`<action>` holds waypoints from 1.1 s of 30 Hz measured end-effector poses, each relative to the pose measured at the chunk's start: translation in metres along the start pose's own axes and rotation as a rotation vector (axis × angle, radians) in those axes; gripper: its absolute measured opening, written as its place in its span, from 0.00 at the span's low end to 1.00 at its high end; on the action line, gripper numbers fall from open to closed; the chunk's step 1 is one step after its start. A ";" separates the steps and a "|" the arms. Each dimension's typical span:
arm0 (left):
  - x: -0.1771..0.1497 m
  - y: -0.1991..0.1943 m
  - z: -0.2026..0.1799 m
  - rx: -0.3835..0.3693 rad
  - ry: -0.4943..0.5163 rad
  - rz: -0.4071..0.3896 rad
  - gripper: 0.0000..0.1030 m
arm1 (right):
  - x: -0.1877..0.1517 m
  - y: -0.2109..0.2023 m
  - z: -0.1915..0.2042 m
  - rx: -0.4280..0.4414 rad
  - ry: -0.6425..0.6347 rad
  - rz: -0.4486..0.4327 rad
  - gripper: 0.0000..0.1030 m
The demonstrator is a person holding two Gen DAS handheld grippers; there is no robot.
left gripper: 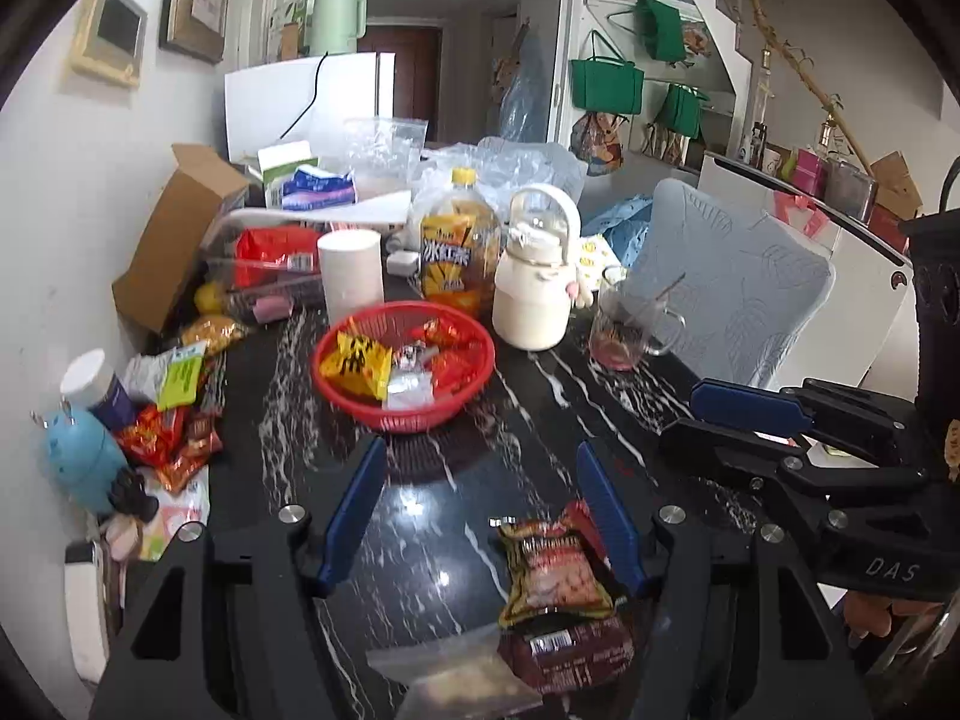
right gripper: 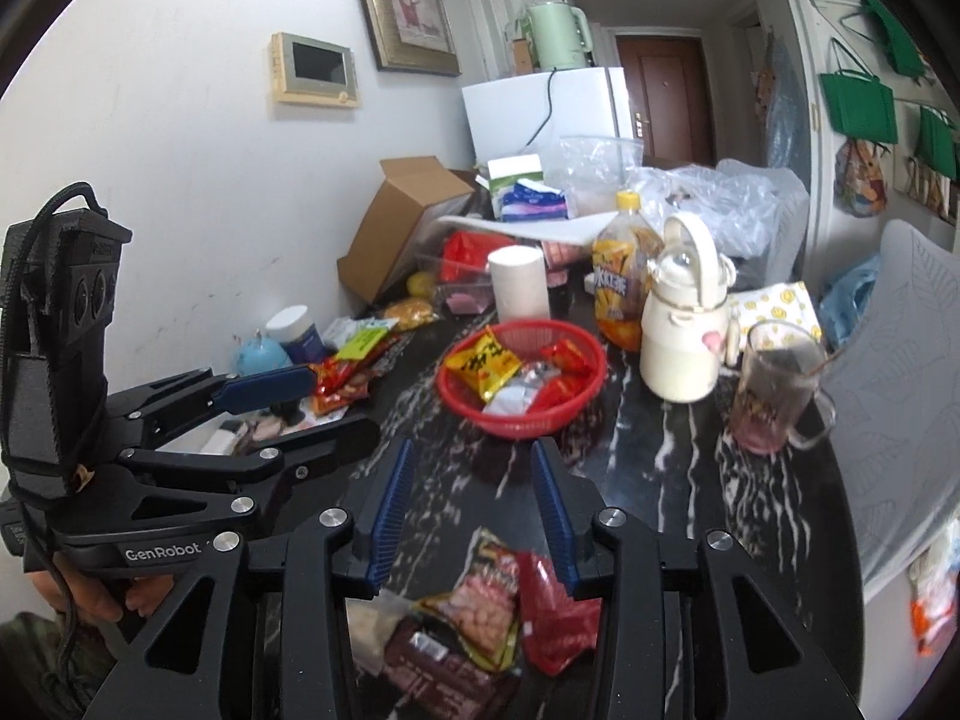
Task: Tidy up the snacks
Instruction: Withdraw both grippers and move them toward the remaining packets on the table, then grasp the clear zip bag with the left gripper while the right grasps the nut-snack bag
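Note:
A red basket [left gripper: 402, 360] [right gripper: 522, 384] holding a yellow packet and several red ones stands mid-table on the black marble top. Near the front edge lie loose snacks: a yellow-edged nut packet [left gripper: 552, 576] [right gripper: 480, 600], a dark red packet [left gripper: 570, 654] [right gripper: 432, 666] and a bright red packet [right gripper: 555, 618]. My left gripper [left gripper: 480, 450] [right gripper: 342, 405] hangs open above the table, with the nut packet below its right finger. My right gripper [right gripper: 474, 447] [left gripper: 681, 414] is open with a narrower gap, over the same packets, nothing between its pads.
Behind the basket stand a paper roll [left gripper: 351, 270], a tea bottle [left gripper: 459, 240], a white jug [left gripper: 534, 282] and a glass mug [left gripper: 630, 324]. More snacks [left gripper: 174, 420] and a cardboard box [left gripper: 174, 228] crowd the left wall side. A grey chair [left gripper: 732, 276] stands at the right.

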State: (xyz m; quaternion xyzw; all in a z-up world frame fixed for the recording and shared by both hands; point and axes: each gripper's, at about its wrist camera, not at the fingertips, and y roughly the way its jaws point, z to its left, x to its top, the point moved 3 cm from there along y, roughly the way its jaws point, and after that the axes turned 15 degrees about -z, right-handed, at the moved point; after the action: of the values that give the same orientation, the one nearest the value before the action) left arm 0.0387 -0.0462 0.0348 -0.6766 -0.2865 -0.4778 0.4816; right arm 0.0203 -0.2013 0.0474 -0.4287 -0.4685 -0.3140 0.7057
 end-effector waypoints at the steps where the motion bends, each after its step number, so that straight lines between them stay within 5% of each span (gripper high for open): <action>1: -0.006 -0.001 0.000 0.005 -0.006 0.008 0.63 | -0.004 -0.001 0.001 0.002 0.001 0.005 0.39; 22: -0.101 -0.010 0.014 0.041 -0.063 0.106 0.63 | -0.099 0.011 0.020 0.041 0.022 0.134 0.39; 26: -0.118 -0.002 0.015 0.036 -0.079 0.150 0.63 | -0.116 0.014 0.019 0.048 0.030 0.175 0.50; 33: -0.131 0.010 0.016 0.092 -0.069 0.183 0.63 | -0.132 0.016 0.011 0.012 0.041 0.216 0.52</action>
State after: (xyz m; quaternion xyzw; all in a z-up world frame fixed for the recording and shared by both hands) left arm 0.0035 -0.0261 -0.0916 -0.6930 -0.2615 -0.3947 0.5437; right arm -0.0180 -0.1789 -0.0782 -0.4660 -0.4071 -0.2418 0.7475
